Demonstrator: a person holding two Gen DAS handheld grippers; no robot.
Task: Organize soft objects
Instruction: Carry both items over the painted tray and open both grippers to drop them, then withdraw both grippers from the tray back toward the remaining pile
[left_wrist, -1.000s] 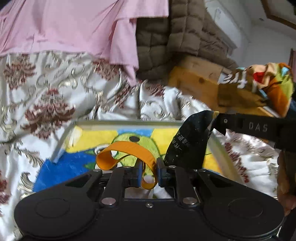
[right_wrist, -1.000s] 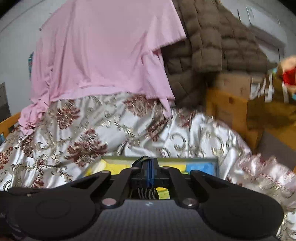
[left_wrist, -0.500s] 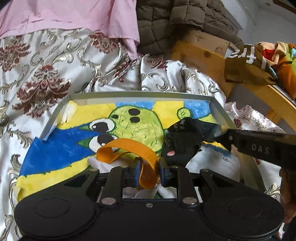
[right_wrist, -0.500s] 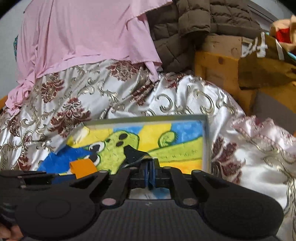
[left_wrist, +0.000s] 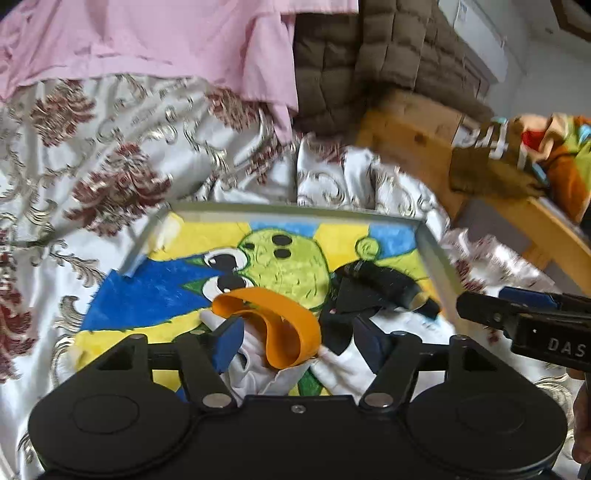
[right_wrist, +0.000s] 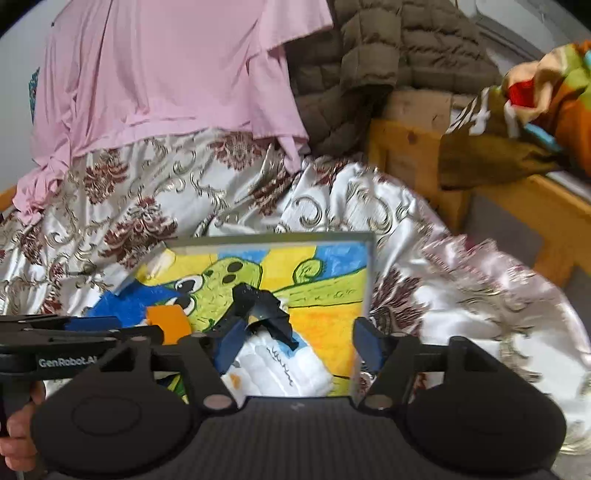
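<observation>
While both claws are held over the painted tray (left_wrist: 436, 251), the left gripper (left_wrist: 301, 341) is seen spread wide, nothing being clasped between its blue pads (left_wrist: 229, 339). An orange band (left_wrist: 280, 325) is draped loosely just ahead of it, at twelve o'clock, resting on white cloth (left_wrist: 266, 373) inside the tray. At two o'clock a black cloth (left_wrist: 373, 291) is heaped, also in the tray. The right gripper (right_wrist: 297, 345) is likewise parted wide and empty, with the black cloth (right_wrist: 258, 306) at eleven o'clock and white padded cloth (right_wrist: 280, 369) below it. Beneath the tray a floral bedspread (right_wrist: 147, 206) is spread, and a pink garment (right_wrist: 166, 74) is draped at twelve o'clock.
</observation>
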